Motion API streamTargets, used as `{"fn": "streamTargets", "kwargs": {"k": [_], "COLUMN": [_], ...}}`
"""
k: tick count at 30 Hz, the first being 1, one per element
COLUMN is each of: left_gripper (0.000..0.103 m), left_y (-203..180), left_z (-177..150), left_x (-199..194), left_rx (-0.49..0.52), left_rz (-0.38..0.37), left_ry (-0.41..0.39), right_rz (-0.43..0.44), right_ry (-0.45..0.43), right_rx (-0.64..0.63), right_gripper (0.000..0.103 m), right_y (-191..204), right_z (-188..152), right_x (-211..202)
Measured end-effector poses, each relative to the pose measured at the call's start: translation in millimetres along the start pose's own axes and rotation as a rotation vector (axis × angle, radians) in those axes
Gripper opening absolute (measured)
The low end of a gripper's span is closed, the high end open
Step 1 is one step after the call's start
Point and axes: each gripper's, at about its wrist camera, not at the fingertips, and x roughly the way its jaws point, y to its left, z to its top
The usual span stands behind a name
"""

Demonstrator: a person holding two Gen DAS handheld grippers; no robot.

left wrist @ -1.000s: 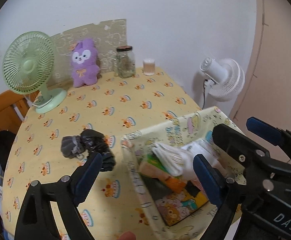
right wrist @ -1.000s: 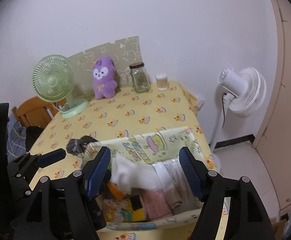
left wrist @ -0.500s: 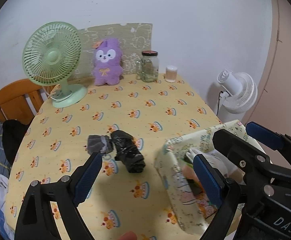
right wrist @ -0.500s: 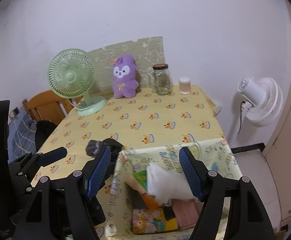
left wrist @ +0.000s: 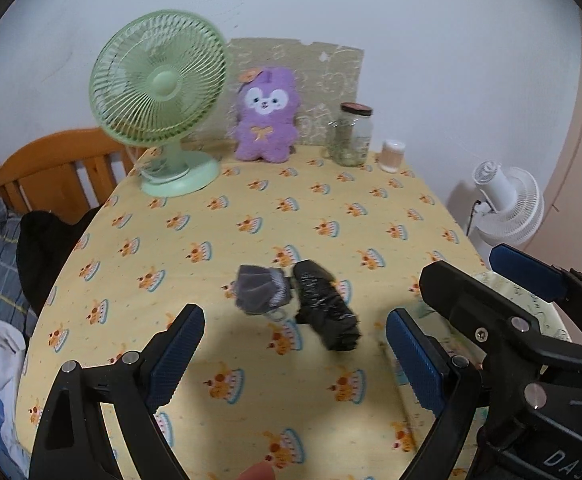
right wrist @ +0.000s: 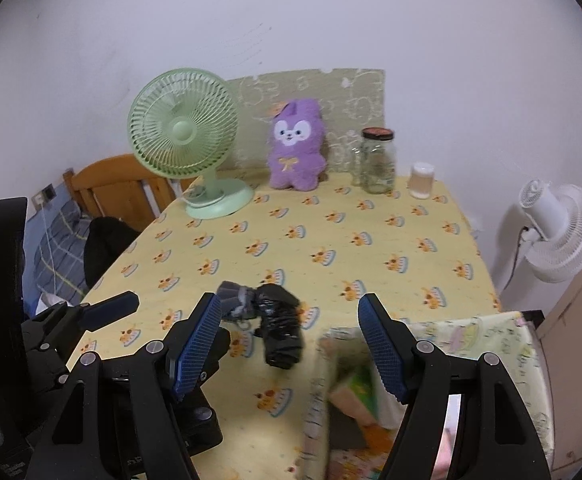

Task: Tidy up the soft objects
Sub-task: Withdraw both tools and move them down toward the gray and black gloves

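I have both grippers above the near edge of the table [left wrist: 251, 208], each with its blue pads spread wide and nothing between them. The left gripper [left wrist: 291, 354] fills the bottom of its own view; in the right wrist view it shows at lower left [right wrist: 91, 316]. The right gripper [right wrist: 291, 350] sits low in the centre of its view, and in the left wrist view it crowds the right edge.

The soft things I am sorting lie mid-frame on the yellow cloth: a grey sock [left wrist: 259, 288] and a black roll [left wrist: 327, 312], touching side by side, the sock to the left. In the right wrist view the sock [right wrist: 237, 300] and roll [right wrist: 281, 328] sit just above and between my right pads.

The fabric bin [right wrist: 491, 336] stands at the lower right of the right wrist view, with folded items inside; they are blurred and I cannot tell them apart.

Along the top of the table, left to right: a green fan [left wrist: 159, 92], a purple plush [left wrist: 266, 114] leaning against a board, a jar [left wrist: 353, 134] and a small cup [left wrist: 393, 156]. A white fan [left wrist: 507, 208] stands beyond the table at right, and a wooden chair [left wrist: 51, 176] at left.
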Motion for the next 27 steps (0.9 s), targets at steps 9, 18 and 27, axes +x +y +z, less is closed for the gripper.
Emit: {"fn": "streamTargets", "kwargs": {"k": [9, 18, 27], "left_gripper": [0.094, 0.094, 0.094], "left_y": [31, 50, 63], "left_z": [-4, -11, -13], "left_x": [17, 44, 74], "left_rx": [-0.036, -0.035, -0.016], "left_rz": [0.016, 0.036, 0.013], "left_ry": [0.03, 0.07, 0.119], "right_rz": [0.012, 0.005, -0.069], "right_ry": [0.052, 0.119, 0.197], "right_rx": [-0.044, -0.066, -0.146], "right_gripper": [0.074, 0.074, 0.074], "right_y": [24, 38, 58], "right_z": [3, -4, -8], "right_x": [30, 68, 104]}}
